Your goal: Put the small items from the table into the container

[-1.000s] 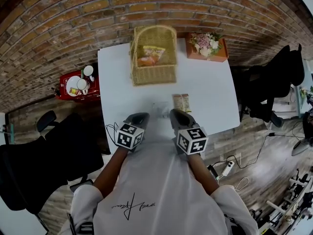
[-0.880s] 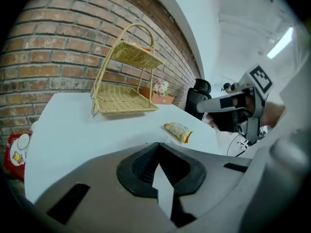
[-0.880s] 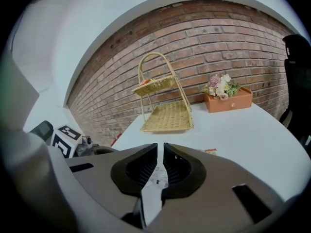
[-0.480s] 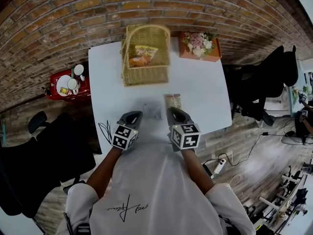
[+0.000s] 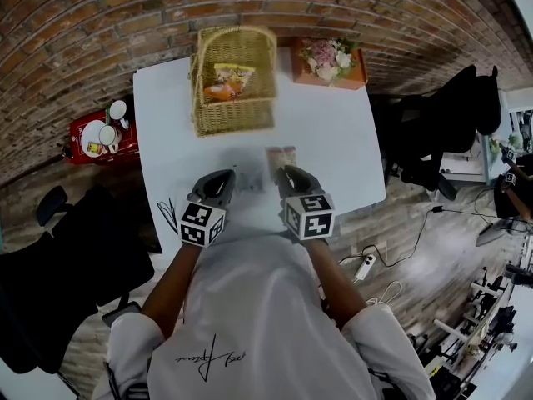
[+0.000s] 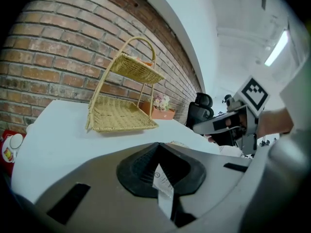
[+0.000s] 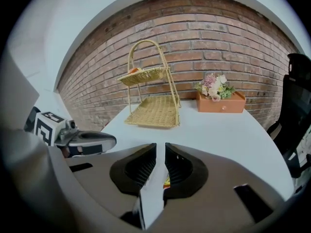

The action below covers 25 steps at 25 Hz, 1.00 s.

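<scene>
at the near edge of the white bench [image 5: 333, 140], the left tongs [image 6: 158, 147] [image 5: 226, 176] are pinched fully shut on a thin white sachet [image 6: 163, 186] with small dark print, its tail trailing back between the pads. just beside them, the right tongs [image 7: 160, 149] [image 5: 287, 172] are closed to a narrow slit on a pale packet [image 7: 151, 198] with a coloured corner. from the head view a tan packet [image 5: 281, 155] sits right at those tips (whether it's the same one, i can't tell). well apart, at the far side of the bench against the brick wall, stands the two-tier wicker basket [image 5: 233, 117] [image 7: 153, 111] [image 6: 121, 115]. an orange snack bag [image 5: 226, 80] lies in its upper tier. an orange flower box [image 5: 329, 61] [image 7: 221, 101] stands beside it.
</scene>
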### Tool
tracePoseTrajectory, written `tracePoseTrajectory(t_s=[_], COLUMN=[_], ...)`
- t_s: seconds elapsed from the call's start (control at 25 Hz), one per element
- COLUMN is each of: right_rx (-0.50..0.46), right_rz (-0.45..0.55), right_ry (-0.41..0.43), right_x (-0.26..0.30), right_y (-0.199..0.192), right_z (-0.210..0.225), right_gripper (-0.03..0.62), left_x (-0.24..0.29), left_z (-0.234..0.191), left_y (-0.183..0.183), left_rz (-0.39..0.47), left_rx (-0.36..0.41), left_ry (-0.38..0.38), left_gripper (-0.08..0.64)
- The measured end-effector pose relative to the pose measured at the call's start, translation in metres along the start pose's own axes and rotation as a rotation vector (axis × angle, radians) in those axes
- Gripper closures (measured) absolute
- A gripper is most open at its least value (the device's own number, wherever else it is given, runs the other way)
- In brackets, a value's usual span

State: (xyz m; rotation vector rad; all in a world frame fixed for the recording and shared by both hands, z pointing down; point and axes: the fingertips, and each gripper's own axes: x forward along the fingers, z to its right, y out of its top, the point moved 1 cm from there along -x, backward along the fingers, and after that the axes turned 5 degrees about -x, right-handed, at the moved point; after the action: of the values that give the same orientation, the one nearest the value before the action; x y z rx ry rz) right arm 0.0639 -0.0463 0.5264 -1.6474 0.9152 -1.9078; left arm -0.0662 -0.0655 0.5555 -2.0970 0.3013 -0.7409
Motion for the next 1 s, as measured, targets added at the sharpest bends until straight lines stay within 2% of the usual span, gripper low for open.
tracePoseTrajectory(t_s=[0.04,0.12,0.28,0.44,0.6,1.0], right_rx=[0.003,0.015,0.006,-0.003,-0.004,-0.002], right_rz=[-0.008,-0.02,-0.042,-0.094,-0.111,-0.137], right_ry=[-0.003,-0.01,-0.042,-0.04,-0.06,-0.033], right_x=[0.0,0.002,0.016,0.029,0.037,0.06], right_y=[-0.001,-0.004,-0.015,-0.033,-0.046,-0.064], right_z=[0.003,0.009,0.02,0.025,0.033,0.035], right_gripper=[0.558,0.486,0.434,0.388,0.354,0.308], left_x=[0.0,0.001,0.002,0.001,-0.004,-0.007], left_z=[0.004,0.012,0.021,0.032,0.041,0.045], left_y=[0.004,0.01,0.013,0.01,0.011,0.008], left_rz=[0.005,0.011,0.01,-0.012,-0.022,0.008], left_rx=[0.005,0.019,0.052,0.153,0.141,0.12], left_ry=[0.0,-0.001,0.026,0.084,0.118,0.229], left_gripper=[0.551,0.551,0.551,0.551,0.551,0.551])
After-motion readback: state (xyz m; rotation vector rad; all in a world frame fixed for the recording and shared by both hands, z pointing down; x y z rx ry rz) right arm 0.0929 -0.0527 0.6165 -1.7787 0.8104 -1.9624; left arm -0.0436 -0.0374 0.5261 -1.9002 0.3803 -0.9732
